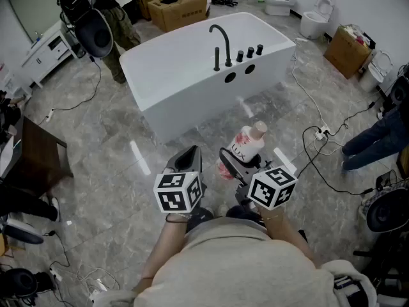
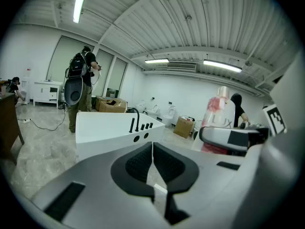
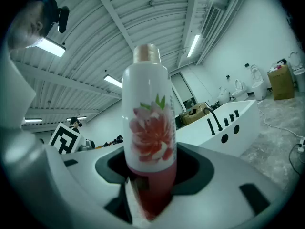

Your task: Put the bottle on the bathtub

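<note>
A white bottle (image 1: 246, 146) with a pink flower print, red base and tan cap sits in my right gripper (image 1: 231, 163), whose jaws are shut on its lower part. In the right gripper view the bottle (image 3: 148, 132) stands upright and fills the middle. The left gripper view shows the same bottle (image 2: 220, 118) at the right. My left gripper (image 1: 190, 157) is beside it, shut with nothing in it, its pads (image 2: 152, 163) pressed together. The white bathtub (image 1: 185, 69) with a black faucet (image 1: 222, 45) stands ahead on the floor, apart from both grippers.
Cardboard boxes (image 1: 179, 5) lie behind the tub. Several toilets (image 1: 316, 15) line the far right. A person with a backpack (image 1: 96, 24) stands left of the tub. Cables and a power strip (image 1: 319, 133) cross the floor at right. A dark desk (image 1: 32, 162) is left.
</note>
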